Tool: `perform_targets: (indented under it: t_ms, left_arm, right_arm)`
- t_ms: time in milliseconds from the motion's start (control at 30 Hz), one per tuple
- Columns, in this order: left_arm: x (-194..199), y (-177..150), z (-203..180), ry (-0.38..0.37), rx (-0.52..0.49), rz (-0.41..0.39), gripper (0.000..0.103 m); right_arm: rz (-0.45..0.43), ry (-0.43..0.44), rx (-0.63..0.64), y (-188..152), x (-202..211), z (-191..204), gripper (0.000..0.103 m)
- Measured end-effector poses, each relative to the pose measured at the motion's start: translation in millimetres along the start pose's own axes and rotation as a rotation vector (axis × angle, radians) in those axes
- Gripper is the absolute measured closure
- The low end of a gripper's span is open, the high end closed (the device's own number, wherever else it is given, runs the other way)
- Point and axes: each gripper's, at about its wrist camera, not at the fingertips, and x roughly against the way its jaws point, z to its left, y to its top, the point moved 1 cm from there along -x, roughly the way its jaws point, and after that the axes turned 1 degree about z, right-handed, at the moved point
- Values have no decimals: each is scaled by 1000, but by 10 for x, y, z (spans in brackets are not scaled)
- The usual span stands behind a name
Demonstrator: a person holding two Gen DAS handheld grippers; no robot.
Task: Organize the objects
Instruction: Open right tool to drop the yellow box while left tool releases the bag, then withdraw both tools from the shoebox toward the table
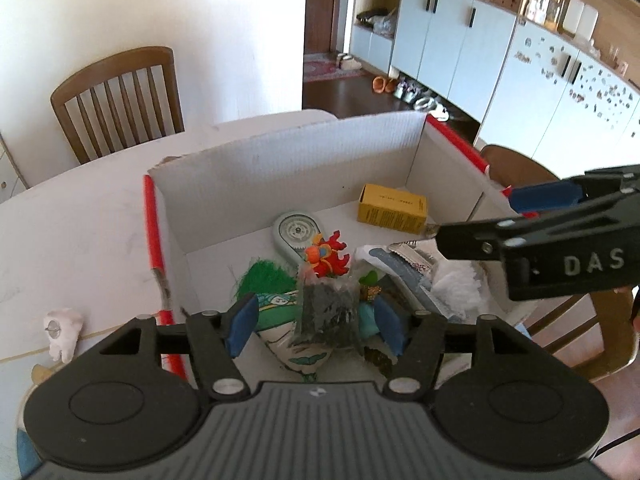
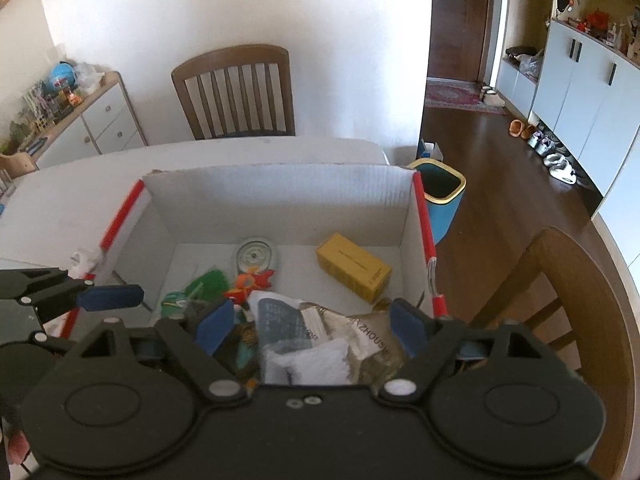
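Filling the centre of both views, a corrugated white cardboard box with red taped edges sits on the pale matte surface, its flat floor bare toward the far wall. Against that wall's right lies a blocky yellow carton; left of it, a rounded grey-green tape dispenser. Nearer the lower middle of the frame crowd a fluffy white wad, a crinkled printed packet, a shaggy green tuft and a knobbly red-orange toy. The left tool stands wide apart over a clear bag of dark bits, gripping nothing. The right tool is equally spread, empty, above the packets.
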Motion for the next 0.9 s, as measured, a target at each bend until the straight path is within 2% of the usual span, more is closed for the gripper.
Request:
perform_targets:
  t_ms: [100,300,567,900]
  left_arm:
    - [142,-21,69,-10,2,-26,35]
    - [435,-53,228,-32,-2,-72,34]
    - [801,-139,424,-68,-10,-116,26]
    - [1136,-304,836,-76,-6,-144,20]
  right_arm:
    - [-18,-7,7,-37,136,74,16]
    - [-48,-16,-8,-103,365,218,14]
    - [-67,-30,-34,-219,541,483,9]
    - [-117,8,-69,-353,702,945,2]
